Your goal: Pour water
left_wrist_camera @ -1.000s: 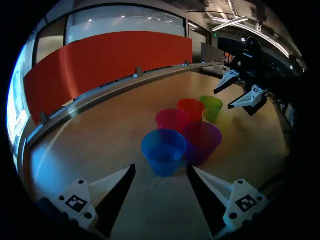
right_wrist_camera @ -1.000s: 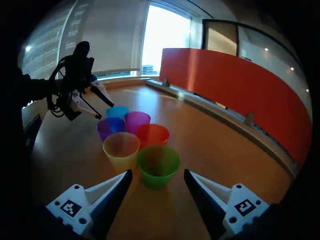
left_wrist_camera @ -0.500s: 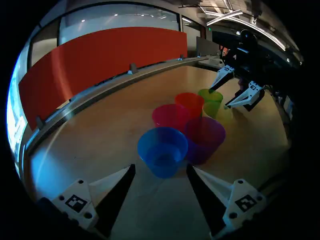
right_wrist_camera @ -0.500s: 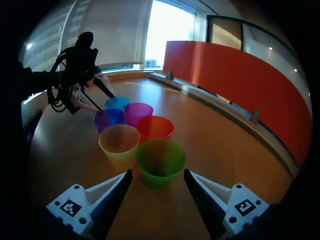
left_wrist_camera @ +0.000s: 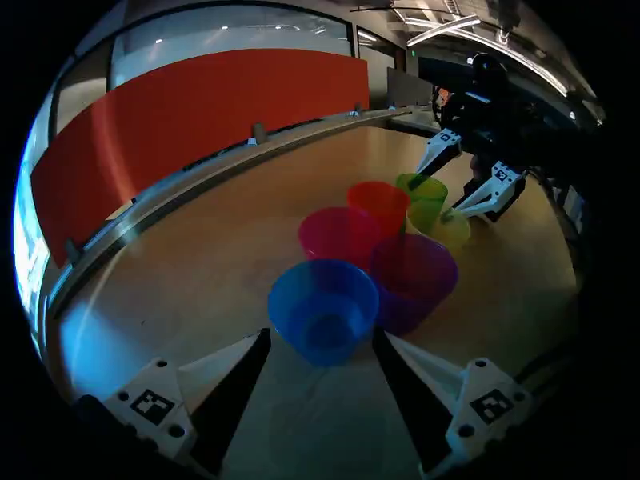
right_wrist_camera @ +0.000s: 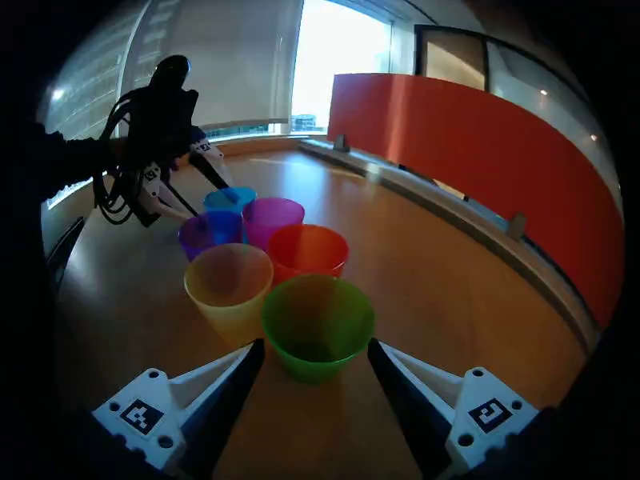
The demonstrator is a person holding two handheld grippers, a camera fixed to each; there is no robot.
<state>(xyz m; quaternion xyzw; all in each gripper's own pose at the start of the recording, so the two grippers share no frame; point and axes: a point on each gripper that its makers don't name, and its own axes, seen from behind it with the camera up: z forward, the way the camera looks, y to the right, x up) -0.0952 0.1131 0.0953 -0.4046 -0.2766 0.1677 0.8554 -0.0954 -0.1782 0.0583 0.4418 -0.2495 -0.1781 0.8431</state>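
Cups counted came to six, one per colour: one blue cup [left_wrist_camera: 324, 312], one purple cup [left_wrist_camera: 412, 280], one pink cup [left_wrist_camera: 340, 234], one red cup [left_wrist_camera: 378, 204], one green cup [left_wrist_camera: 422, 200] and one yellow cup [left_wrist_camera: 454, 234]. There was one wooden table [left_wrist_camera: 200, 264]. Grippers numbered two, the left gripper [left_wrist_camera: 320, 334] and the right gripper [right_wrist_camera: 316, 342]; each had two fingers and two square markers. One red panel [left_wrist_camera: 200, 112] was noted.
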